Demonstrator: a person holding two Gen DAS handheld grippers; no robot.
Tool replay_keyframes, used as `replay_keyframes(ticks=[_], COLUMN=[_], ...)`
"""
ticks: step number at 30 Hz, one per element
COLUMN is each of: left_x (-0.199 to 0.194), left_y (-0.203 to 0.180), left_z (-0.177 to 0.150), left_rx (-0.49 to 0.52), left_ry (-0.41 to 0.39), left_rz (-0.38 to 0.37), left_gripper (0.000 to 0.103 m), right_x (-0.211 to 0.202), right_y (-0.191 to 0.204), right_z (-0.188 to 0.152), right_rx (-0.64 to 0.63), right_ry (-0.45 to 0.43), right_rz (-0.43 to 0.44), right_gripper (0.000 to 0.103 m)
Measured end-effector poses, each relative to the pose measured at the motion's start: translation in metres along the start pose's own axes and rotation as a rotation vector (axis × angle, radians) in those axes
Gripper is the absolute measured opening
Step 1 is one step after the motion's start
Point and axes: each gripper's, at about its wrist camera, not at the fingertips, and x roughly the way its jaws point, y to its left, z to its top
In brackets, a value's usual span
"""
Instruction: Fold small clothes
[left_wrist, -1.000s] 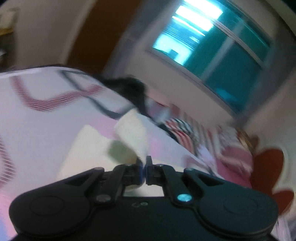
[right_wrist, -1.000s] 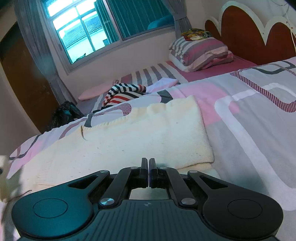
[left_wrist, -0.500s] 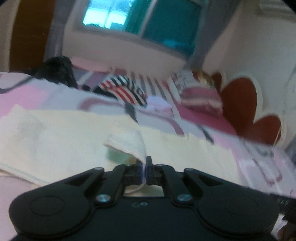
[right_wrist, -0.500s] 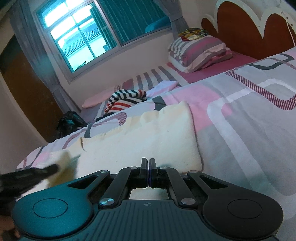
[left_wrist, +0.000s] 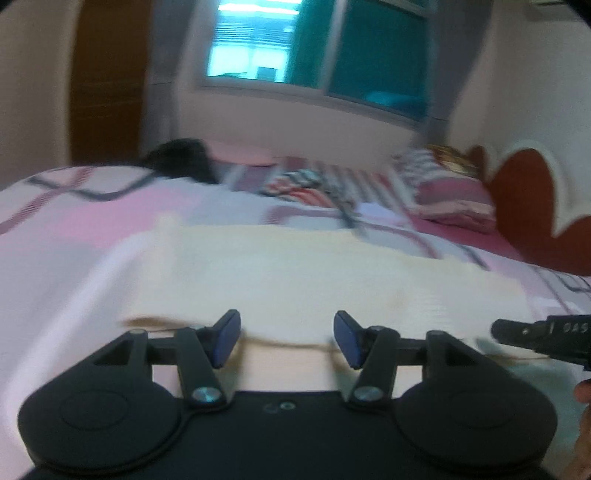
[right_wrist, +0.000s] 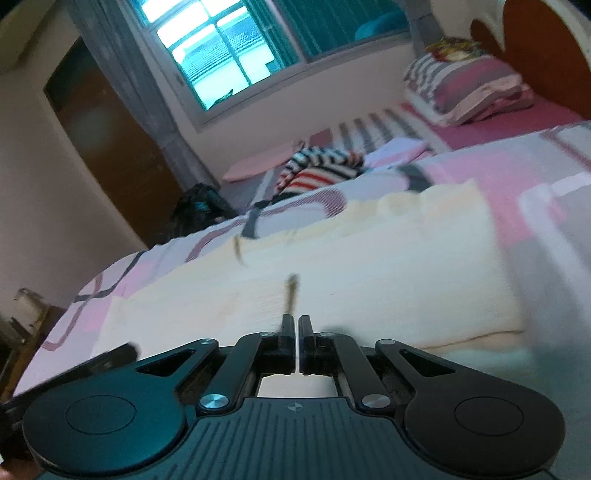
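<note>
Left wrist view: we log our left gripper released, jaws just opened wide, nothing between them. The cream garment lies flat on the pink patterned bedspread, just beyond the fingertips. Our right gripper has just begun parting; a thin slit shows, nothing held. Far: striped clothing, pillows.

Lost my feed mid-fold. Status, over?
Left gripper just opened, jaws empty. Right gripper just starting to open, barely parted, empty. Cream garment lies flat on bedspread, ungripped. Nothing in the way.
</note>
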Motion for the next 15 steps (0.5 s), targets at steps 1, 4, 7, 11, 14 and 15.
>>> replay_keyframes(ticks=[1, 4, 7, 11, 14, 15], left_x=[-0.001, 0.002, 0.004, 0.009, 0.018, 0.024], left_y=[0.010, 0.035, 0.047, 0.052, 0.048, 0.045], left_z=[0.000, 0.000, 0.003, 0.000, -0.001, -0.001], left_rx=[-0.008, -0.027, -0.049, -0.066, -0.044, -0.026], left_ry=[0.004, 0.041, 0.063, 0.085, 0.082, 0.087], left_rz=[0.021, 0.070, 0.066, 0.038, 0.028, 0.033], left_gripper=[0.054, 0.054, 0.054, 0.059, 0.071, 0.071], right_x=[0.005, 0.013, 0.024, 0.039, 0.052, 0.053], right_y=[0.003, 0.009, 0.007, 0.002, 0.014, 0.018], right_z=[-0.001, -0.005, -0.006, 0.001, 0.006, 0.006], right_rx=[0.006, 0.021, 0.058, 0.108, 0.064, 0.040], right_ry=[0.003, -0.009, 0.012, 0.036, 0.075, 0.070], right_rz=[0.000, 0.027, 0.045, 0.031, 0.032, 0.034], right_gripper=[0.069, 0.074, 0.055, 0.046, 0.003, 0.003])
